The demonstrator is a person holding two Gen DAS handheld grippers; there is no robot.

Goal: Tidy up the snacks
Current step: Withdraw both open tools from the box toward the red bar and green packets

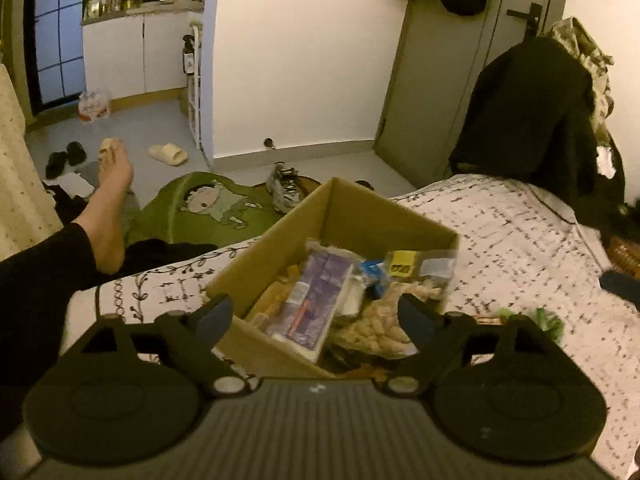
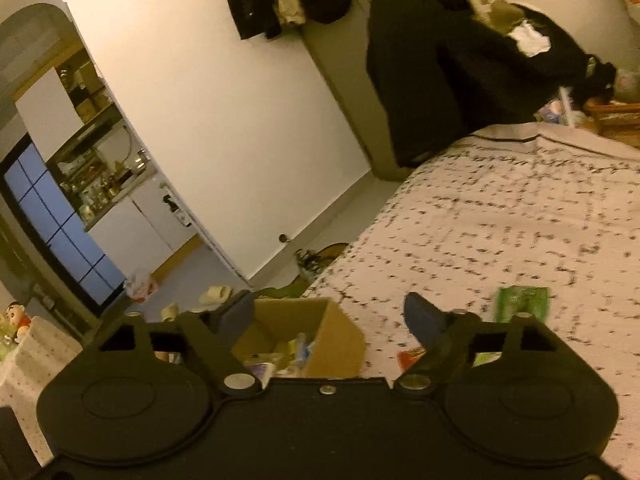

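Two hand-held grippers are seen, and both are spread wide with nothing between the fingers. The left hand-held gripper (image 1: 316,322) is held just above the near corner of the cardboard box (image 1: 362,216), probably so that a packet can be dropped in or taken out. The box is placed on the bed (image 1: 500,240), near its left edge, and several snacks are already inside: a purple packet (image 1: 310,300) and a clear bag of pale snacks (image 1: 384,320). The right hand-held gripper (image 2: 330,320) is held apart from the box, over the bed cover. A green packet (image 2: 522,304) is left on the bed beside it, and seems not yet sorted.
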